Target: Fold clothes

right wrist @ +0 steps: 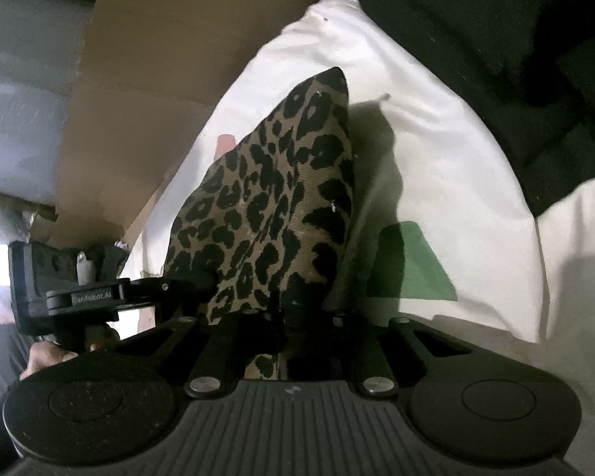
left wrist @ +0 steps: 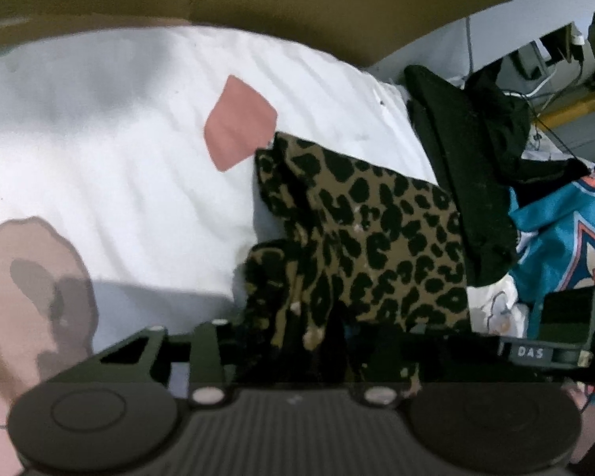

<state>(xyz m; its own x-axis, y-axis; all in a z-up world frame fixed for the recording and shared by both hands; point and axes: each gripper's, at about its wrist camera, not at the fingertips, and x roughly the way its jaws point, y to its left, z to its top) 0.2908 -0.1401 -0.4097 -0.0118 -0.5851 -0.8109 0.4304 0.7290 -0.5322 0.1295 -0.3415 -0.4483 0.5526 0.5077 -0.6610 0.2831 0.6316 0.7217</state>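
Pinching the leopard cloth (right wrist: pixel 273 198) edge, both tools, left (left wrist: pixel 297 341) and right (right wrist: pixel 273 317), above open white bedding (left wrist: pixel 119 139).

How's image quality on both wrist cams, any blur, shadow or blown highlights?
Left wrist: soft all over, the leopard-print garment smeared near the tongs, strong fisheye bending, dark shadow on the white bedding at lower left. Right wrist: sharper on the garment, bedding nearly blown out, hard shadow cast right of the cloth, corners dark.

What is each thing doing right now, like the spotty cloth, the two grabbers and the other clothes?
leopard-print cloth: lifted into a peak, pinched at both near ends
left gripper: shut on the cloth
right gripper: shut on the cloth
white bedding: spread flat, wrinkled
black clothes: piled, unfolded
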